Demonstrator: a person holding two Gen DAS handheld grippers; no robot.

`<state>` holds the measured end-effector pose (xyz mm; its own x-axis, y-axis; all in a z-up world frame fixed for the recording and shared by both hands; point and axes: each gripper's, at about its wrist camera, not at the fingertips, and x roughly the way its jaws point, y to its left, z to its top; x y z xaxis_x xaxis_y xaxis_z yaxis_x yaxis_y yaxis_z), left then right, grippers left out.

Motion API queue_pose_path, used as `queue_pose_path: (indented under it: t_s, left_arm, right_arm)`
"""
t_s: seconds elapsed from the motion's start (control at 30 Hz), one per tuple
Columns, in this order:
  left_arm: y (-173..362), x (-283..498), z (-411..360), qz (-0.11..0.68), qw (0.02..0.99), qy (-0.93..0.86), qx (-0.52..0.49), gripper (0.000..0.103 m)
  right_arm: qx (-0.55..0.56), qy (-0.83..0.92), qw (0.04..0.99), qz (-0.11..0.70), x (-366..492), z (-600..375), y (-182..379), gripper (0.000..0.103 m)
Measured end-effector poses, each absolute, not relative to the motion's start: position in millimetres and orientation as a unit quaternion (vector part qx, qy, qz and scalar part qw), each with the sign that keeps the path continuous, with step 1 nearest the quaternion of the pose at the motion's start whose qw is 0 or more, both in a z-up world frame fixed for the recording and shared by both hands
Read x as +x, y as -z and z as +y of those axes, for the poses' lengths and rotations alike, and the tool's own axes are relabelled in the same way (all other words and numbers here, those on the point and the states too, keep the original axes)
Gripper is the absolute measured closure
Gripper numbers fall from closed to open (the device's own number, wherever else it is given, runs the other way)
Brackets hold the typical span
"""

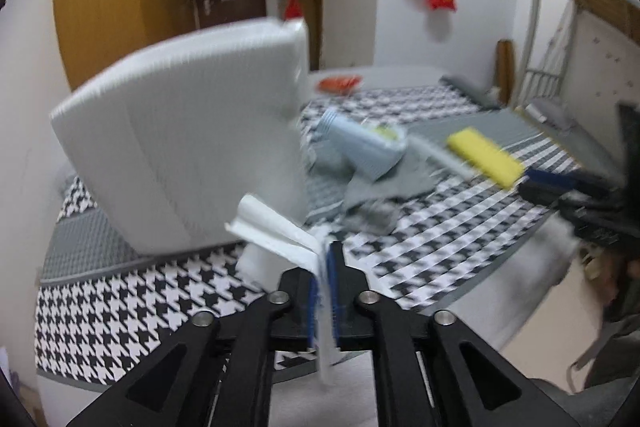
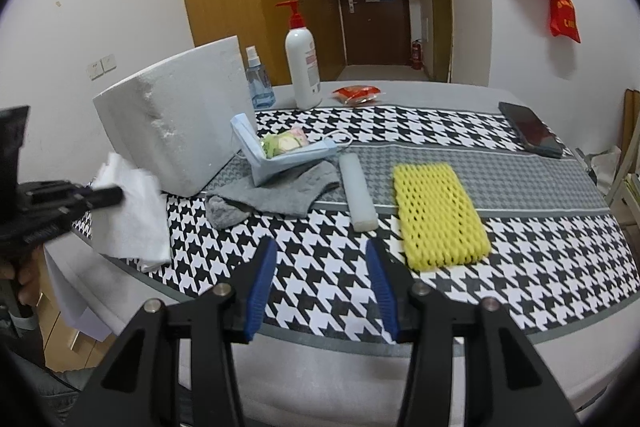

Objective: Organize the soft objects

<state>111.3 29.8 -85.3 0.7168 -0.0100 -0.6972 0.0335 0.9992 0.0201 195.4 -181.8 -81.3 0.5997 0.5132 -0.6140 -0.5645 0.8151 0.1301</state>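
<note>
Left gripper (image 1: 325, 267) is reaching in level at the near-left edge of the table (image 2: 400, 351), fingers pinched together on a white tissue (image 1: 276, 231); the sheet is hanging from the tips, just in front of the foam block (image 2: 176, 119). In the right wrist view the same gripper (image 2: 108, 197) is entering from the left with the tissue (image 2: 132, 211) draped below it. Right gripper (image 2: 322, 255) is hovering above the checked cloth (image 2: 304, 267), fingers spread wide and holding nothing, well right of the foam block.

Count, all right of the foam block: one blue face mask (image 2: 276, 155), one grey cloth (image 2: 272, 197), one white bar (image 2: 358, 191), one yellow foam net (image 2: 438, 217), one phone (image 2: 530, 131), one red packet (image 2: 356, 94). Behind the block: one pump bottle (image 2: 303, 61), one spray bottle (image 2: 258, 83).

Left wrist view is motion-blurred. A small greenish item inside the mask cannot be identified. The spray bottle is partly cut off by the block.
</note>
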Motion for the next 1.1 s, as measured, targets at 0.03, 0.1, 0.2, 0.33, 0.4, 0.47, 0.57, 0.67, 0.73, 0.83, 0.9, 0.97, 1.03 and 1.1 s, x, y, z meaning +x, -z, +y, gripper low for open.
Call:
queue_pose_path:
  t_s: [0.03,0.1,0.2,0.33,0.4,0.47,0.57,0.67,0.73,0.83,0.9,0.97,1.03,1.1]
  left_arm:
    - [92,114,30,0.384,0.923,0.006,0.017,0.078]
    - [100,117,31,0.395,0.919,0.0,0.016,0.048]
    - [106,118,29,0.399,0.917,0.002,0.018,0.038]
    - [114,124,23,0.411,0.911,-0.002,0.028,0.03]
    - [116,126,22,0.416,0.909,0.0,0.03,0.029]
    - [118,129,21,0.422,0.906,-0.004,0.037,0.028]
    - [121,131,22,0.427,0.903,-0.006,0.038,0.028]
    - [123,129,27,0.429,0.903,-0.008,0.031,0.027]
    - [124,128,30,0.431,0.902,-0.01,0.027,0.027]
    - [127,130,31,0.433,0.901,-0.01,0.021,0.027]
    - [128,135,29,0.434,0.901,-0.009,0.018,0.027]
    - [130,136,30,0.434,0.901,-0.008,0.015,0.026]
    - [131,136,30,0.435,0.9,-0.008,0.012,0.026]
    - [131,136,31,0.434,0.901,-0.007,0.009,0.026]
  right_arm:
    - [-0.041,-0.302,0.893,0.332,197,-180,82,0.052]
    - [-0.045,-0.303,0.891,0.336,203,-176,83,0.052]
    - [-0.05,-0.306,0.888,0.339,213,-169,85,0.052]
    - [-0.064,-0.305,0.886,0.344,228,-158,88,0.052]
    - [-0.073,-0.3,0.886,0.347,234,-153,89,0.052]
    - [-0.088,-0.294,0.884,0.352,242,-148,93,0.052]
    - [-0.103,-0.286,0.881,0.363,252,-144,99,0.052]
    - [-0.109,-0.279,0.878,0.374,262,-142,105,0.052]
    - [-0.109,-0.277,0.875,0.381,267,-142,109,0.052]
    - [-0.114,-0.271,0.873,0.389,273,-142,113,0.052]
    - [-0.116,-0.274,0.87,0.393,275,-141,115,0.053]
    - [-0.119,-0.273,0.868,0.397,277,-140,117,0.056]
    - [-0.123,-0.275,0.864,0.404,280,-138,120,0.062]
    - [-0.123,-0.272,0.864,0.404,283,-138,120,0.07]
